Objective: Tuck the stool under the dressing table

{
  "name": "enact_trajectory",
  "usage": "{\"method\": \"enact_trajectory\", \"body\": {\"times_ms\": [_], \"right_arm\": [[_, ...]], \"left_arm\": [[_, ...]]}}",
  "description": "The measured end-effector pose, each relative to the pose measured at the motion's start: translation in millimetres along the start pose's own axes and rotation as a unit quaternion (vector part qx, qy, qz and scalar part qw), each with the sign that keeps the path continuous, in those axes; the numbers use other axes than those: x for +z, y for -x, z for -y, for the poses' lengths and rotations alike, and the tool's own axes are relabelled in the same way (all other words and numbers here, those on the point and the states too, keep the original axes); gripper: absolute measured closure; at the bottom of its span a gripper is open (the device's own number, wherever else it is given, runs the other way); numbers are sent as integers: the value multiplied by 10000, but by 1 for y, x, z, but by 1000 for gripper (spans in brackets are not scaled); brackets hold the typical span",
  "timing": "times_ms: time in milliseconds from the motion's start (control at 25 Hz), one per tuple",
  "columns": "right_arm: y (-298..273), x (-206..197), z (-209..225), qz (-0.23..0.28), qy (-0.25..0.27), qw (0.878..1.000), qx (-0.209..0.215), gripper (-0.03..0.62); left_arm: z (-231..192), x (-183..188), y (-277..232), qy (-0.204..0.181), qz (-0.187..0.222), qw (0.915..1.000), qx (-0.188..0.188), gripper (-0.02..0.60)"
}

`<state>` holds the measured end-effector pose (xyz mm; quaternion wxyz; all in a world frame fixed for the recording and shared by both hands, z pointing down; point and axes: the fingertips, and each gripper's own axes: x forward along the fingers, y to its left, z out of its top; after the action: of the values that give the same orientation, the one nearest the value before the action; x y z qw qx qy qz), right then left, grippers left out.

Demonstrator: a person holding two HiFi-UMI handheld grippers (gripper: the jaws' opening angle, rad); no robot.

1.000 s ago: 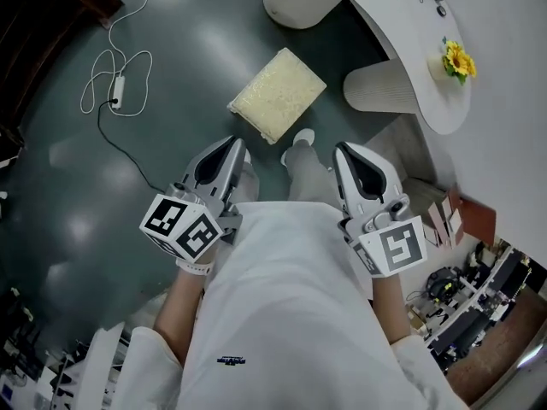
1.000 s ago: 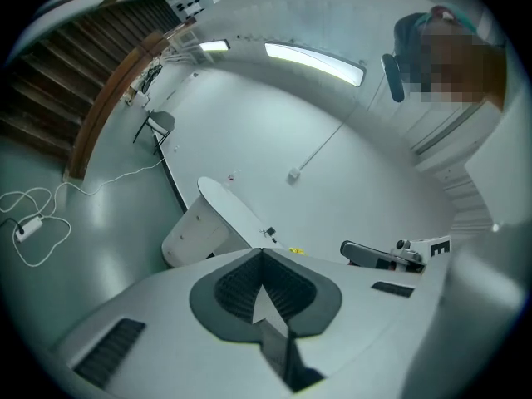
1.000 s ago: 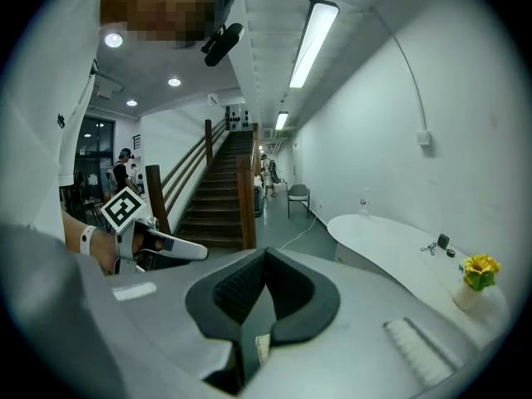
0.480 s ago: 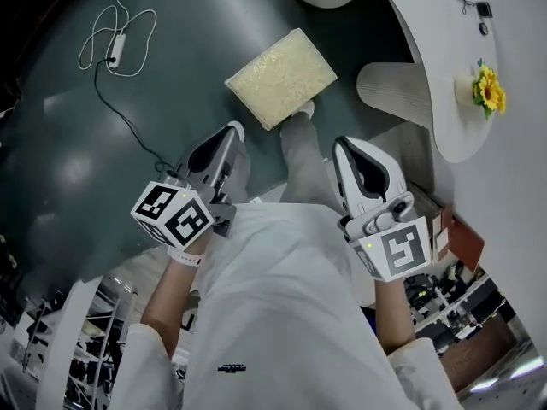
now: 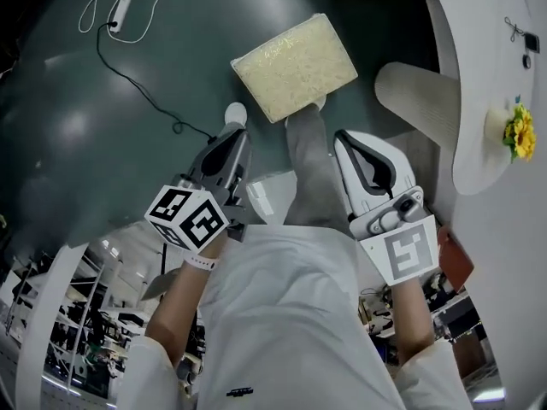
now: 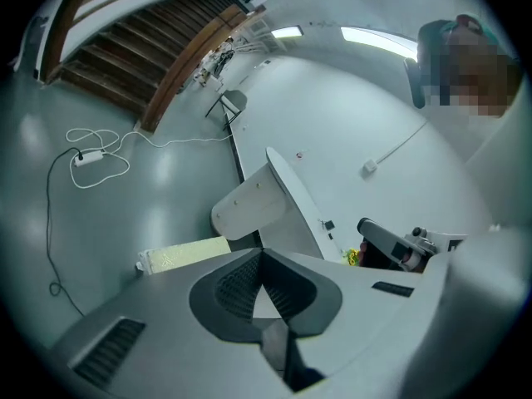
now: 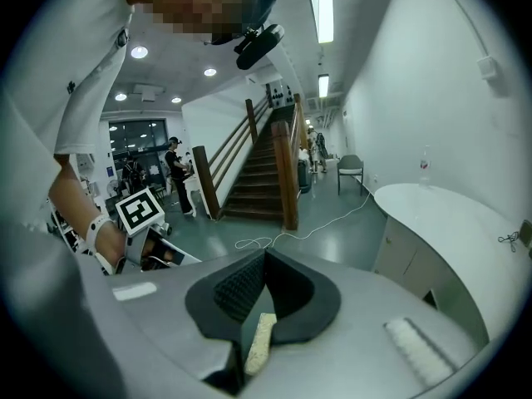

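Stool (image 5: pixel 295 65), a pale fuzzy rectangular cushion, stands on the dark green floor (image 5: pixel 102 118) in the head view, near the ribbed support (image 5: pixel 419 92) of the white worktop (image 5: pixel 479 75) and out from under its top. The person's trouser leg (image 5: pixel 312 169) reaches to the stool's near edge. The left claw (image 5: pixel 232 143) and right claw (image 5: pixel 350 143) hang on either side of that leg, short of the stool and touching nothing. A yellow flower (image 5: pixel 519 133) sits on the worktop, and a white cable (image 5: pixel 120 11) lies looped on the floor.

From the left gripper view, the claw's pads meet with nothing between them; beyond them lie the stool (image 6: pixel 184 254), the worktop (image 6: pixel 295 194) edge-on and the right claw (image 6: pixel 391 239).

From the right gripper view, that claw's pads are likewise pressed together and empty, with a strip of the stool (image 7: pixel 259 343) showing through the slot behind them. The worktop (image 7: pixel 440 214) curves at right, a staircase (image 7: pixel 266 173) rises behind, and the left claw's marker cube (image 7: pixel 140 210) shows at left.
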<state>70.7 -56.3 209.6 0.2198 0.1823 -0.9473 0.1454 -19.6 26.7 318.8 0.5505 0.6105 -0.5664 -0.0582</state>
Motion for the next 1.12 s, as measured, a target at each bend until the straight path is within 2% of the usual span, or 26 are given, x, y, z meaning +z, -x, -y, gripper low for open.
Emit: {"method": "enact_trajectory", "body": {"times_ms": [160, 400, 640, 880, 1120], "right_arm": [[-17, -28, 7, -184, 39, 9997, 175, 583], [-47, -60, 12, -342, -60, 9984, 454, 583], [-76, -89, 22, -430, 26, 9969, 659, 583], [-92, -125, 28, -587, 182, 9948, 809, 579], [-121, -160, 38, -745, 154, 9942, 754, 579]], "left_arm": [[-25, -26, -22, 166, -283, 9990, 295, 572], [-78, -53, -43, 371, -332, 9972, 554, 571], [-132, -73, -57, 481, -433, 9960, 615, 496], [-153, -98, -75, 627, -495, 9951, 580, 465], [-181, -124, -102, 906, -644, 9920, 601, 451]]}}
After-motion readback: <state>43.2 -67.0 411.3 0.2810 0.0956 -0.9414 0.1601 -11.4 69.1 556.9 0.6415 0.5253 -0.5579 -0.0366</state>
